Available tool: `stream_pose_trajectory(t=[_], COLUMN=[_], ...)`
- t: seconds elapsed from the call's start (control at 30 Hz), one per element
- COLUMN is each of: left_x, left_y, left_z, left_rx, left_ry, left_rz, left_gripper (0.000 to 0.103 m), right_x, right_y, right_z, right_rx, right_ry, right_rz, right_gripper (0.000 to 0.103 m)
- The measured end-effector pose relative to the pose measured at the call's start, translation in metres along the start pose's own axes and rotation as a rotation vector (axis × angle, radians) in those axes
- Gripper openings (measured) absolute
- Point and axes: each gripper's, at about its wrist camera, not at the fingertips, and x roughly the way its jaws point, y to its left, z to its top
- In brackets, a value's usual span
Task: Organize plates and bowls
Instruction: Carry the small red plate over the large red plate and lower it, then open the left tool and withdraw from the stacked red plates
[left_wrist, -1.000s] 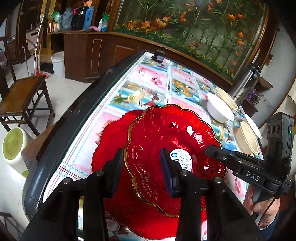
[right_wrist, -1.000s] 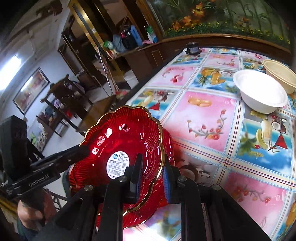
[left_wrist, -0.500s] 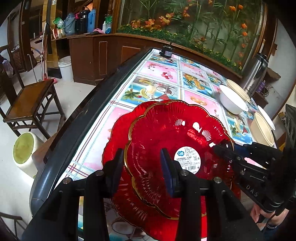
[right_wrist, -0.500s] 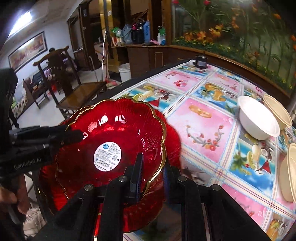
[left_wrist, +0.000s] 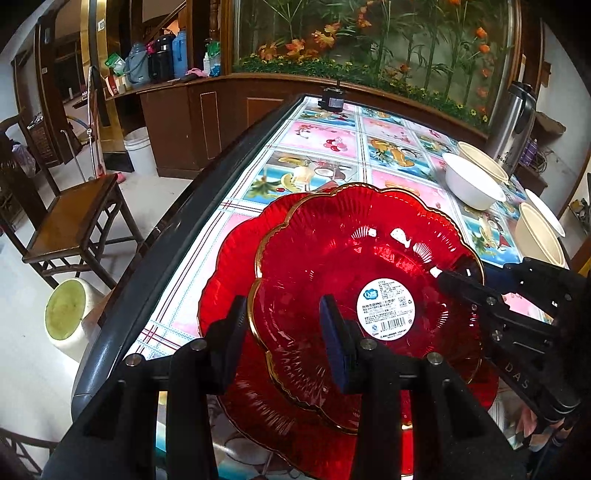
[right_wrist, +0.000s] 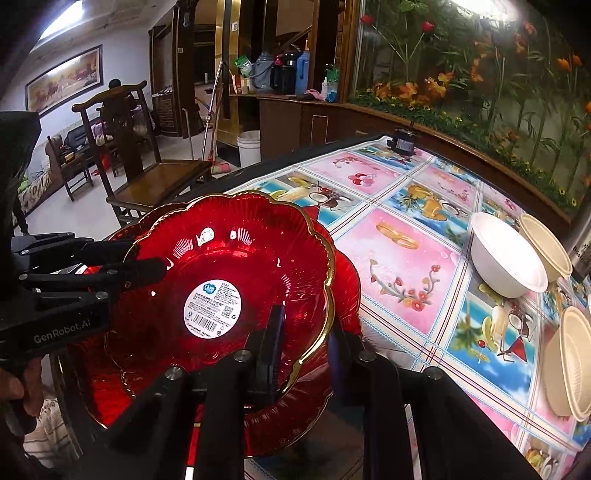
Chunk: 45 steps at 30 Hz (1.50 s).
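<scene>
A: Left gripper (left_wrist: 288, 332) state?

B: Jaws are set apart, with the gold-trimmed rim of the upper red scalloped glass plate (left_wrist: 365, 273) lying between them. The fingers (left_wrist: 334, 332) are not seen pressed against the glass, so a grip cannot be confirmed.

A: Right gripper (right_wrist: 303, 339)?

B: Clamped on the same upper plate (right_wrist: 221, 288), at the rim on the side opposite the left gripper. One finger is seen inside the rim, the other outside it.

A: Plate position?

B: It is held over a second red scalloped glass plate (left_wrist: 236, 258), which lies directly beneath on the fruit-patterned tablecloth (right_wrist: 406, 251). Whether the two plates touch cannot be told. A round white barcode label (right_wrist: 212, 308) is seen at the upper plate's centre, just ahead of the right gripper's fingertips.

A: Bowls?

B: A white round bowl (right_wrist: 506, 254) is seen well ahead and to the right of the right gripper, with a cream bowl (right_wrist: 545, 247) just behind it. Two more cream bowls (right_wrist: 569, 365) are stacked nearer, at far right.
</scene>
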Motion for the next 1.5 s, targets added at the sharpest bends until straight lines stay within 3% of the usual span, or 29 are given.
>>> stream_pose_trajectory(t=[0.2, 0.23, 0.3, 0.63, 0.8, 0.9, 1.2, 1.5], left_x=[-0.007, -0.01, -0.012, -0.024, -0.03, -0.034, -0.046, -0.05], left_y=[-0.007, -0.008, -0.011, -0.018, -0.021, -0.025, -0.045, -0.064], left_z=[0.002, 0.002, 0.003, 0.006, 0.008, 0.01, 0.009, 0.006], left_rx=[0.019, 0.026, 0.033, 0.044, 0.045, 0.053, 0.08, 0.128], left_ry=[-0.02, -0.025, -0.035, -0.058, -0.068, -0.074, -0.091, -0.068], left_rz=[-0.002, -0.003, 0.0, -0.019, -0.029, -0.038, -0.123, -0.105], left_gripper=[0.042, 0.044, 0.055, 0.056, 0.056, 0.056, 0.061, 0.062], right_x=[-0.005, -0.006, -0.01, -0.023, -0.027, -0.027, -0.022, -0.025], right_y=[-0.007, -0.008, -0.011, -0.048, -0.075, -0.091, -0.125, -0.149], right_z=[0.001, 0.001, 0.002, 0.001, -0.002, -0.005, -0.019, -0.032], right_rx=[0.026, 0.034, 0.048, 0.208, 0.318, 0.385, 0.507, 0.58], right_ry=[-0.013, -0.017, -0.028, -0.083, -0.1, -0.104, -0.081, -0.071], right_rz=[0.022, 0.026, 0.038, 0.114, 0.096, 0.099, 0.063, 0.07], right_gripper=[0.024, 0.028, 0.029, 0.029, 0.03, 0.036, 0.037, 0.039])
